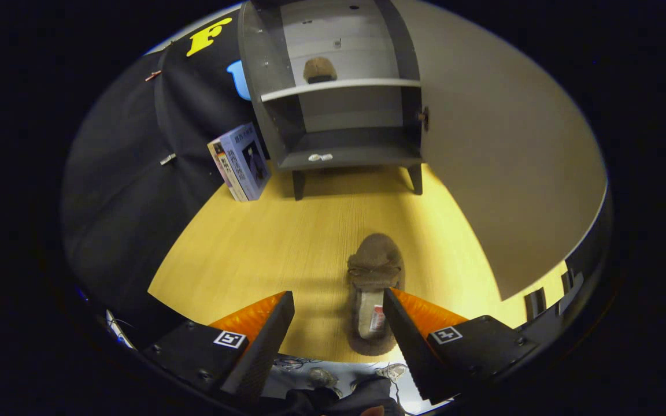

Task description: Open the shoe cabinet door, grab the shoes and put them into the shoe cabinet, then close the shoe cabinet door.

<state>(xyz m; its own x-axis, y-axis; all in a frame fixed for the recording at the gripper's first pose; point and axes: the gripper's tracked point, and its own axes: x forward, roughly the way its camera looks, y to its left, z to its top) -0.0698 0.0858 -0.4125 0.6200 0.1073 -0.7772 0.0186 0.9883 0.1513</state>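
Gripper pose: the gripper (339, 300) hangs over the wooden floor (263, 242) in the lower middle of the frame, tilted down and pointing toward the cabinet.
Fingers: two, spread wide apart and clamping nothing; the right finger (402, 323) overlaps the near shoe's right edge, the left finger (269, 329) is well clear of it.
Shoes: two brown furry slippers. One slipper (374, 277) lies on the floor between the fingers, nearer the right one, toe toward the cabinet. The second slipper (319, 69) sits on the white upper shelf (367, 84).
Shoe cabinet (339, 86): one, dark grey, top centre, standing on short legs, interior in view.
Cabinet door (506, 144): one, swung wide open at right.
Boxes: one blue box (240, 162) at left of the cabinet, leaning on the black cloth.
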